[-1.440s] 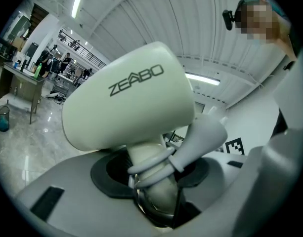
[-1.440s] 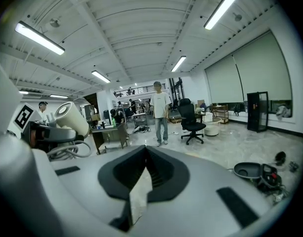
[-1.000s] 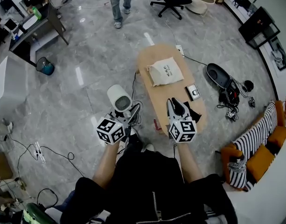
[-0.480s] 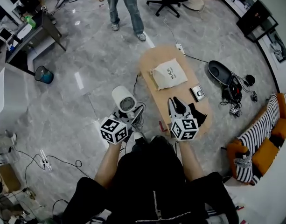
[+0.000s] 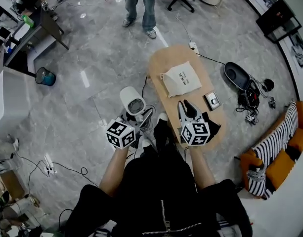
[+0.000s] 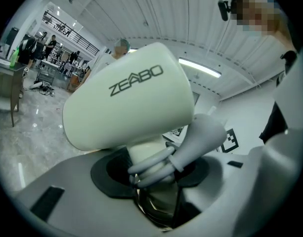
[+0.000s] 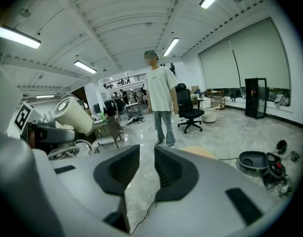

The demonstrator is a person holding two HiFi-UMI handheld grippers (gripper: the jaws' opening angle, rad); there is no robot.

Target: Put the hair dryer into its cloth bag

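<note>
**Hair dryer held in the air, cloth bag lying on the tabletop**

The cloth bag [image 5: 182, 79] is the landmark: a pale sack with dark print, lying flat on the far half of the oval wooden tabletop [image 5: 175, 57].

Left of the bag, off the tabletop's edge and over the grey floor, the left gripper [image 5: 137, 119] carries the hair dryer [image 5: 132, 102]. The dryer is cream-white, and its round grille end faces up towards the head camera. In the left gripper view the fingers [image 6: 108, 174] are clamped on the dryer's handle, held part-way apart by it. The wide barrel [image 6: 129, 110] stands just above them, and the grey cord [image 6: 158, 163] is looped around the handle between the pads. The dryer is well apart from the bag and not in it.

On the near side of the bag, over the near end of the tabletop, the right gripper [image 5: 187, 107] points towards the bag without touching it. In the right gripper view its fingers [image 7: 119, 174] stand a narrow gap apart and have just been opening; only floor and a trailing cable show between them, so it holds nothing.

Right of the bag and a little nearer, a small flat device [image 5: 212, 100] lies on the tabletop. Farther right, a black oval object [image 5: 237, 76] sits on the floor beside a tangle of cables.

Beyond the bag, a person [image 5: 141, 4] in jeans stands on the floor.
</note>
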